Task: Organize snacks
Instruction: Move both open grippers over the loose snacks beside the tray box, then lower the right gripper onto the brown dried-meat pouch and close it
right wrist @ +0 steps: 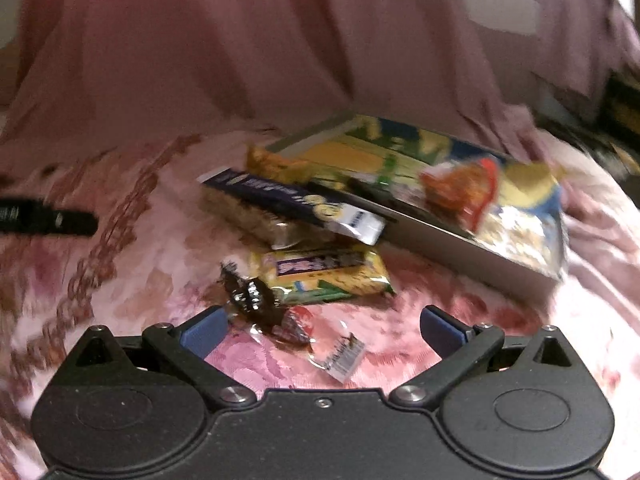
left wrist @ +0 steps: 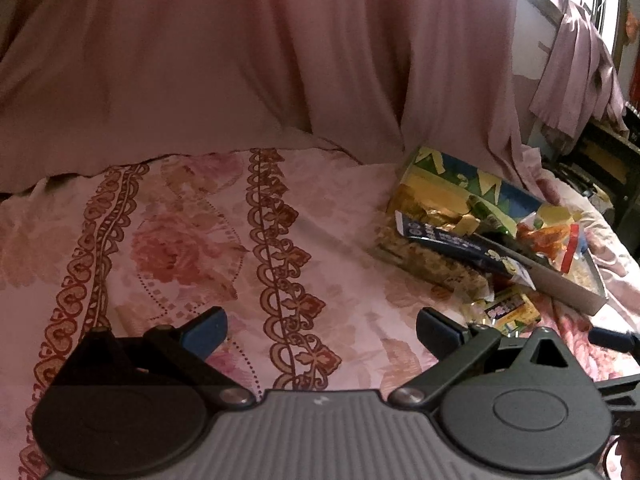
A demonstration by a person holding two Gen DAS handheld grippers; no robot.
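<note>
A: From the left wrist, what lies ahead?

B: The left gripper (left wrist: 322,332), fingers spread and empty, hovers over the pink floral bedsheet (left wrist: 180,240). The shallow printed cardboard box (left wrist: 560,284) holding snack packets sits well off to its right.

A: And the right wrist?

B: The right gripper (right wrist: 320,332) is released too, holding nothing. A dark crinkled foil candy wrapper (right wrist: 250,294) lies just ahead of its left finger (right wrist: 202,332), long axis running diagonally (the view is blurred). The yellow-green snack packet (right wrist: 324,276) lies beyond. The right hand is plainly nearer.
</note>
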